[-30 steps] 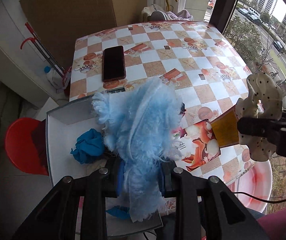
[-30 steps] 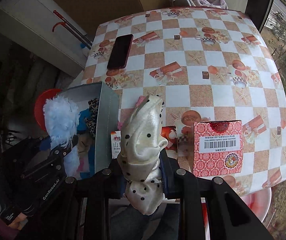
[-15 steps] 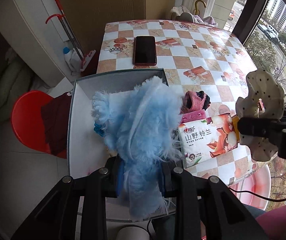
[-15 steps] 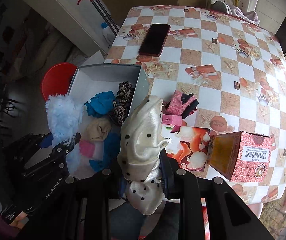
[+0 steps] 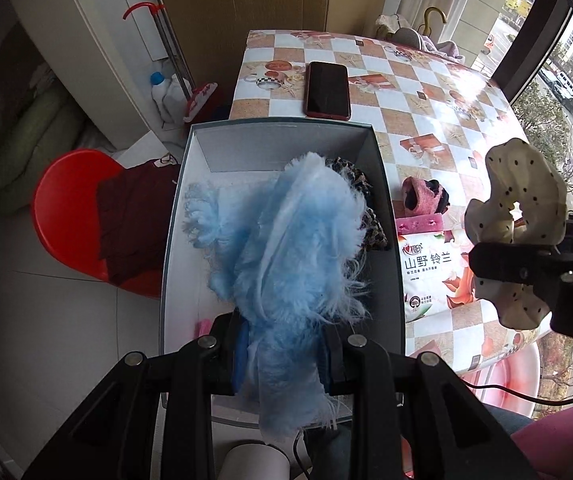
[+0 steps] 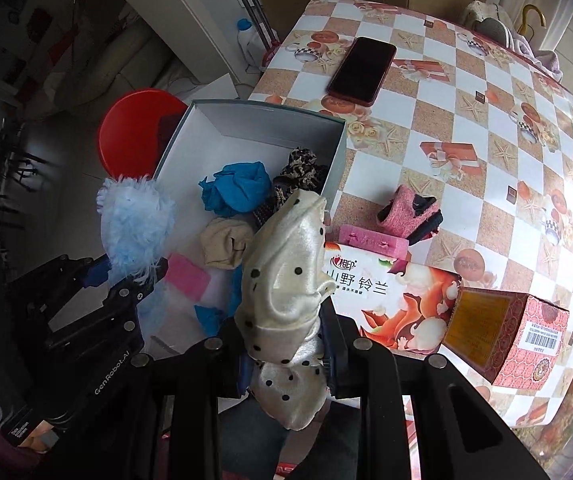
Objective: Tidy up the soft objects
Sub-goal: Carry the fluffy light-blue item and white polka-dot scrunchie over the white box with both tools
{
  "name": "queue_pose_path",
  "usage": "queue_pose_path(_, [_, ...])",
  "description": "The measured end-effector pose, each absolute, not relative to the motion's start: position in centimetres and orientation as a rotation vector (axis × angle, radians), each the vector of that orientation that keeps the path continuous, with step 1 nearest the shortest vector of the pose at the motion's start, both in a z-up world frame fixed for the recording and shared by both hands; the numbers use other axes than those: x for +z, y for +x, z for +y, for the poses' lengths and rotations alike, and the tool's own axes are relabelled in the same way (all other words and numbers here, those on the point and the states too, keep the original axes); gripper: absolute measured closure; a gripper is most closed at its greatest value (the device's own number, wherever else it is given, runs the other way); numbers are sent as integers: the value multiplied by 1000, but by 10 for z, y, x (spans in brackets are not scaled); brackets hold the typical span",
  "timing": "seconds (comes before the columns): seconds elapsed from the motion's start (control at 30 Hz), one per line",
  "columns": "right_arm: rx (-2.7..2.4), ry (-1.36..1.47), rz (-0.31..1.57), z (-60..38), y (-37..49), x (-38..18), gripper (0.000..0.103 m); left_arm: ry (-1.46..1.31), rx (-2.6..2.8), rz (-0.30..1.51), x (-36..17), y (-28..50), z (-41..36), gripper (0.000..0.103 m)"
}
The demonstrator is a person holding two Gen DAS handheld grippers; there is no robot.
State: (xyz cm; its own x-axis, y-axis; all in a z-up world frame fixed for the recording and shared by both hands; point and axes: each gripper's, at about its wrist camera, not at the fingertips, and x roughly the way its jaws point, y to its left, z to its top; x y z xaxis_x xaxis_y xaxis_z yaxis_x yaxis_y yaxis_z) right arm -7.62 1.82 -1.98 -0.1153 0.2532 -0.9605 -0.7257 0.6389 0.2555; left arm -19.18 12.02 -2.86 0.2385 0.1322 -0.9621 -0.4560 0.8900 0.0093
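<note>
1. Left wrist view, change: a second ago the grey box sat low and to the left, only partly in frame, with the blue fluffy piece above the checked table. Now the box fills the middle, its whole far wall shows, and the fluffy piece hangs above its open inside. The phone has shifted from upper left to top centre.
2. Same view, grip and axis: the left gripper is clamped on the blue fluffy piece. Its long axis runs along the fingers, the frayed end pointing away from the camera, a short tail towards it.
3. Same view, right edge: the right gripper pinches the cream dotted scrunchie above the tissue pack.
4. Right wrist view, change: the box, earlier seen almost edge-on at the left, now lies open with the teal cloth, leopard scrunchie and beige piece visible inside. The red carton has moved to the lower right.
5. Same view, grip and axis: the right gripper is closed on the cream dotted scrunchie, squeezed long and narrow, lengthwise along the fingers, above the box's near right corner.
</note>
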Motion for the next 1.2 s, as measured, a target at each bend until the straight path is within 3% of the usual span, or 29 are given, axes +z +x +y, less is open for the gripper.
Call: queue_pose_path(1.2, [948,-542,1451,50,-102,-24,75,-350,438,1279,-37,-214,134,72])
